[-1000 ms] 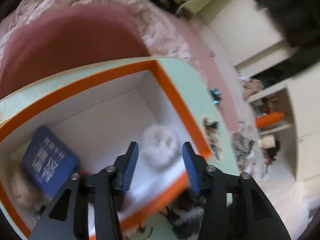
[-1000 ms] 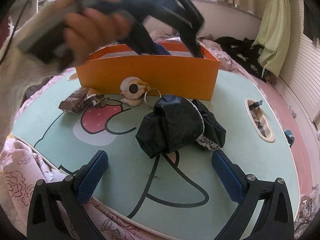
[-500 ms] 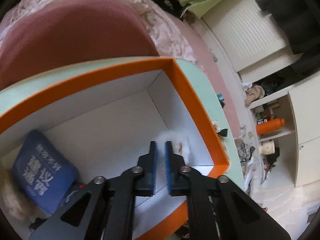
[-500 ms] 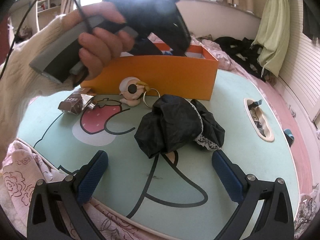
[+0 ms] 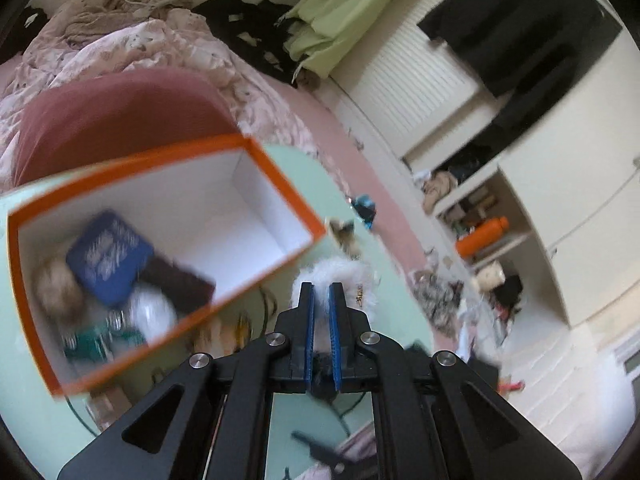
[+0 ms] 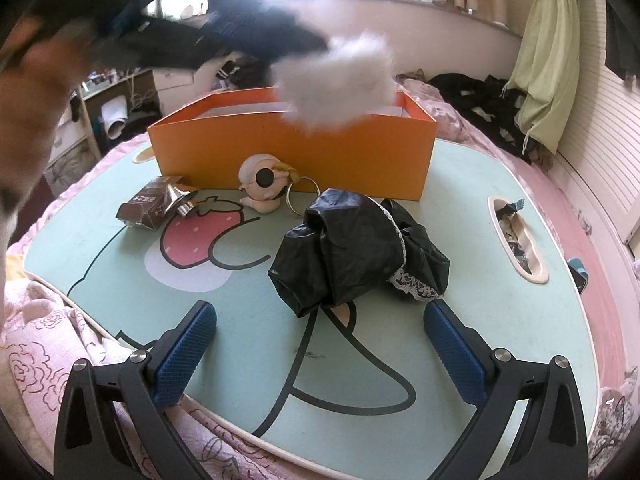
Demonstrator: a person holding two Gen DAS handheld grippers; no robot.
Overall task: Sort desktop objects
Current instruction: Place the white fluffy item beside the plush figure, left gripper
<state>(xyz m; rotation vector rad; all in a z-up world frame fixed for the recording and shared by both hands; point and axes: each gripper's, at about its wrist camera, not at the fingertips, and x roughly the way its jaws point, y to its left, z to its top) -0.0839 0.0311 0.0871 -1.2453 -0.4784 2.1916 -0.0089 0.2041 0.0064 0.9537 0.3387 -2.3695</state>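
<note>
My left gripper [image 5: 321, 294] is shut on a white fluffy pompom [image 5: 352, 276], holding it in the air beside the orange box [image 5: 280, 184]. From the right wrist view the same pompom [image 6: 336, 80] hangs above the box's front wall [image 6: 320, 152], with the left gripper [image 6: 320, 46] blurred behind it. The box holds a blue pouch [image 5: 108, 256], a brown item and other small things. My right gripper [image 6: 316, 344] stays open and low over the mint table [image 6: 460, 200], with nothing between its fingers. A black cloth [image 6: 352, 248] lies just ahead of it.
On the table before the box lie a brown packet [image 6: 148, 204], a metal piece [image 6: 180, 200] and a doll keyring [image 6: 264, 184]. A cut-out handle slot [image 6: 516, 236] sits at the table's right. Pink bedding [image 6: 48, 344] surrounds the table; shelves [image 5: 480, 232] stand beyond.
The left gripper shut on the white pompom inside the box, then lifted it up and out over the box's wall. The right gripper has not moved.
</note>
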